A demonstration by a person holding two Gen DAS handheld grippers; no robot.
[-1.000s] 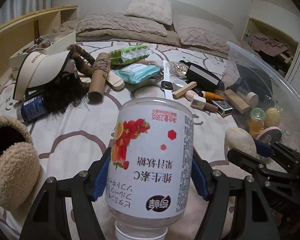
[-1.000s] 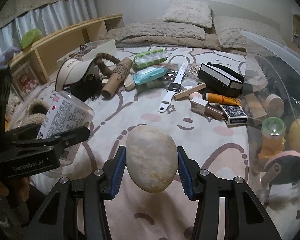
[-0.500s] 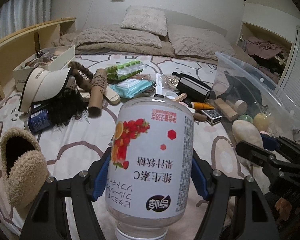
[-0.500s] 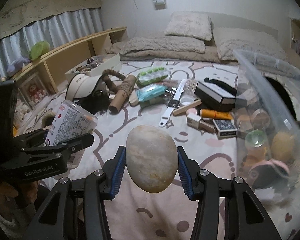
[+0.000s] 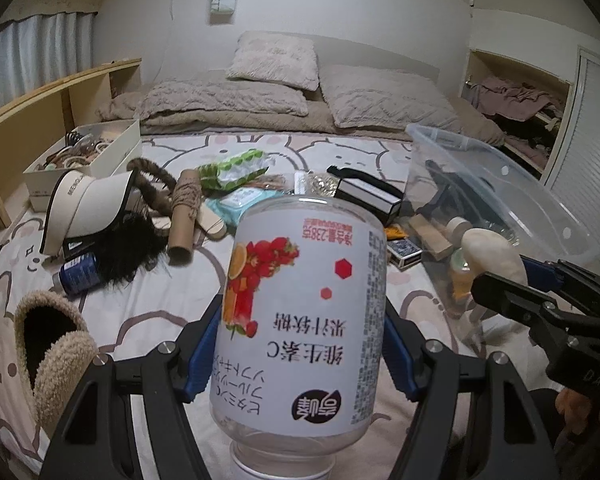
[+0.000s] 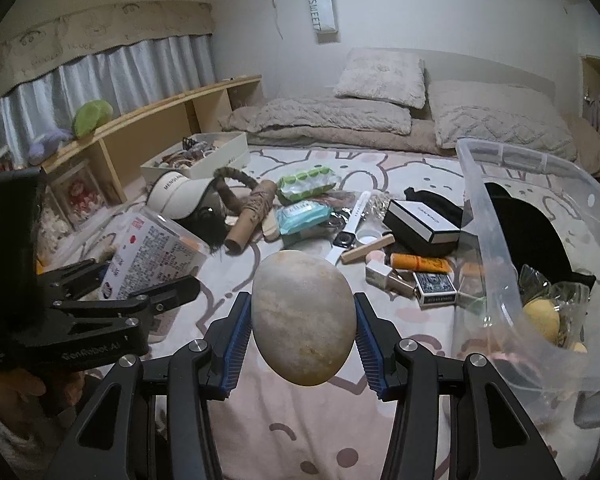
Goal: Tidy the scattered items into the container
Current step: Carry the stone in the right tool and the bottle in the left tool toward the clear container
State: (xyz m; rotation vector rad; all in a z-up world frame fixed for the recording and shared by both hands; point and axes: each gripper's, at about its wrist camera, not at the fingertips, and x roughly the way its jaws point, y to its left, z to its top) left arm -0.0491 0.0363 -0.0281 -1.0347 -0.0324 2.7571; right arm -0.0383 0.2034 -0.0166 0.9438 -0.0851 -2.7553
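Two blue pads of the left gripper [image 5: 300,348] clamp a clear plastic bottle [image 5: 300,320] with a fruit label in the left wrist view, its cap toward the camera, held above the bed sheet [image 5: 148,300]. To the right, the right gripper [image 5: 496,268] grips a pale stone [image 5: 490,252] just in front of the clear container [image 5: 500,184]. A fuzzy slipper [image 5: 48,344] lies at the left.

From the right wrist view, the right gripper [image 6: 300,328] squeezes the stone [image 6: 303,316] between its pads, above the sheet and left of the container [image 6: 484,216], which already holds a yellow ball [image 6: 540,320]. A watch [image 6: 348,224], card deck [image 6: 436,288] and orange tube [image 6: 420,262] lie scattered beyond. The left gripper [image 6: 140,280] carries the bottle [image 6: 152,256] at the left.
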